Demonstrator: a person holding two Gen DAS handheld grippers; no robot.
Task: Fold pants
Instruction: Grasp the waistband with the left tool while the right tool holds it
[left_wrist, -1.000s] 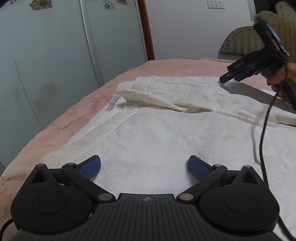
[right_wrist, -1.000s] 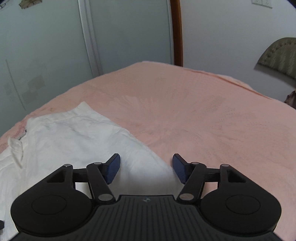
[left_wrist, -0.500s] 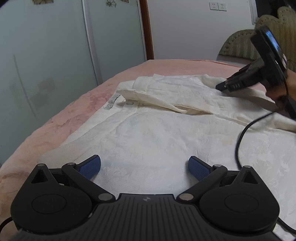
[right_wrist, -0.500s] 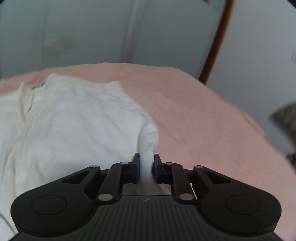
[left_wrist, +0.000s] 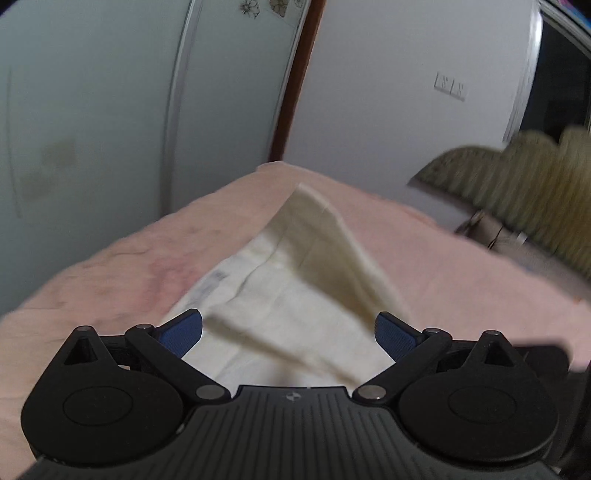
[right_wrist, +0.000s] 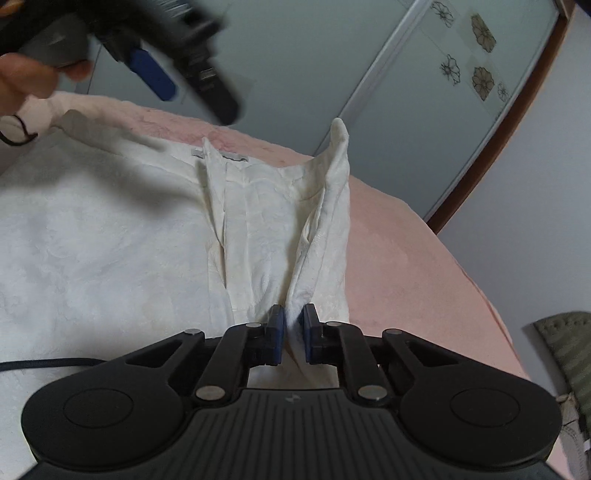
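Lifting the pants to fold them

The right gripper (right_wrist: 293, 334) pinches the white pants (right_wrist: 110, 240) so it can pull them over; the left gripper (left_wrist: 288, 334) is wide open, holding nothing.

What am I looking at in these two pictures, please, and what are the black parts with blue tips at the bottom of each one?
Those are handheld grippers, one in each of a person's hands, each carrying a wide-angle camera that looks forward along its jaws. One picture is from the left gripper, whose jaws stand wide apart with nothing pinched. The other is from the right gripper, whose jaws are shut on an edge of the cream pants, lifting it into a ridge. The pants lie on a bed with a pink cover. At the top left of the right view you can see the left gripper from outside, blurred, with the person's hand around its handle.
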